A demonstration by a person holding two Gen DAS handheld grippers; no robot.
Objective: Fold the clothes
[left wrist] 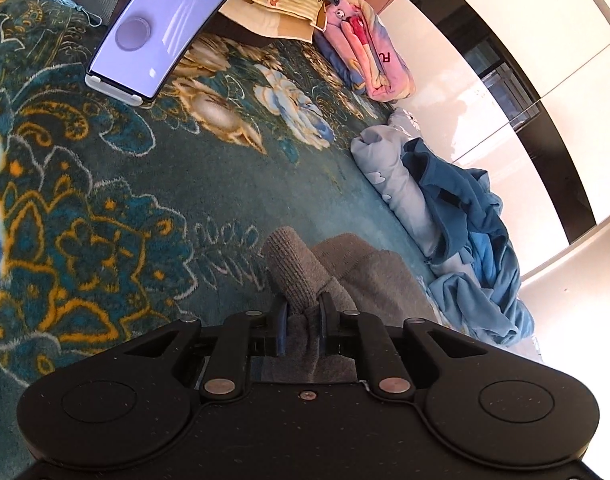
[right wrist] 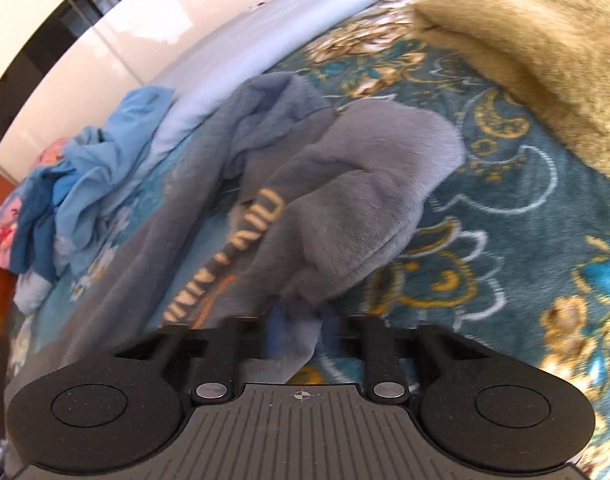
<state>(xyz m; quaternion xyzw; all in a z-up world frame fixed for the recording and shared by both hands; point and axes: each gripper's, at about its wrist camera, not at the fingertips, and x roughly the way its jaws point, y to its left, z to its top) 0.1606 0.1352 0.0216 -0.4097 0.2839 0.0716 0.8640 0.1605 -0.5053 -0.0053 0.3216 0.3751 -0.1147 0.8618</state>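
Here a teal floral blanket spreads under everything. On it lies the grey sweatshirt, near both cameras. The left gripper pinches its ribbed cuff; the right gripper clamps a blurred fold of it.

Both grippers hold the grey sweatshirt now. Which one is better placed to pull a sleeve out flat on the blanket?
Probably the left gripper: it is shut on the ribbed cuff of the grey sweatshirt. The right gripper pinches bunched fabric, not a clear sleeve end.
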